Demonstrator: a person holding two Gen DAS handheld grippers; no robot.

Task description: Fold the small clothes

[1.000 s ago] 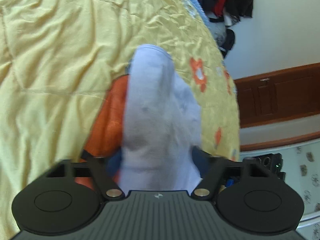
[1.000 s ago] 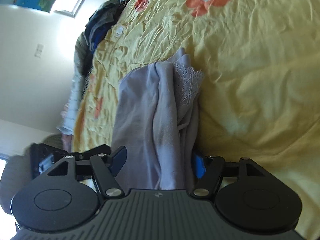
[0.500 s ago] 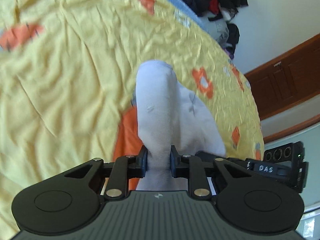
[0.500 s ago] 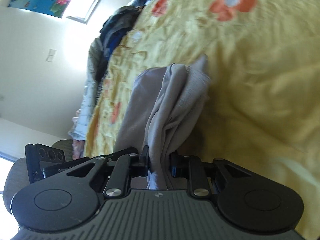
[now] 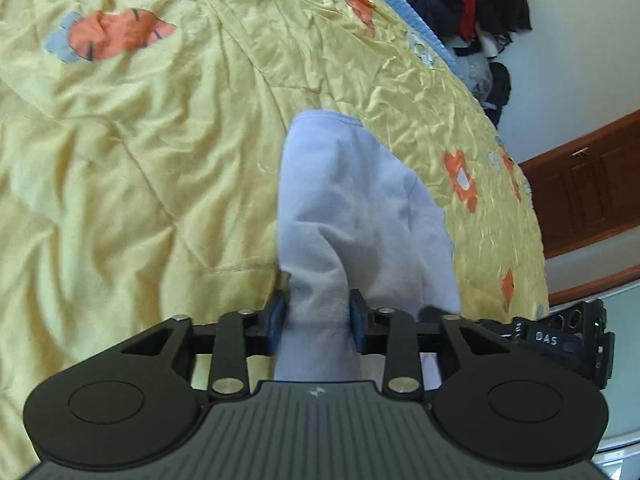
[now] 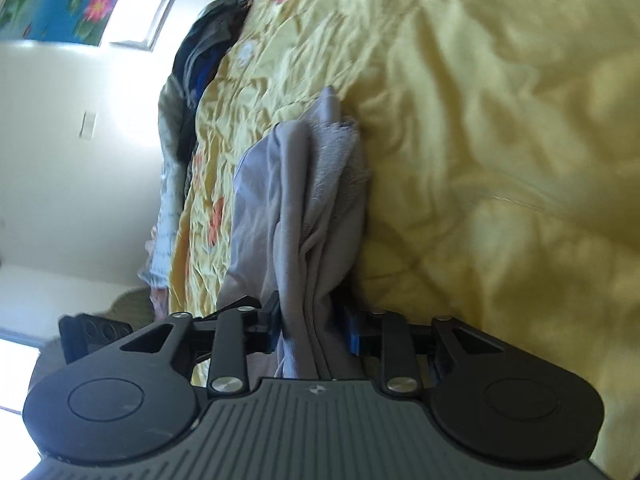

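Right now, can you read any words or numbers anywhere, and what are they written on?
"DAS" stands in pale letters on the black device at the right edge of the left wrist view.
A small pale emblem sits on each gripper's ribbed body; it is a mark, not letters.
The same black device in the right wrist view shows no writing I can read.
Nothing else carries text.
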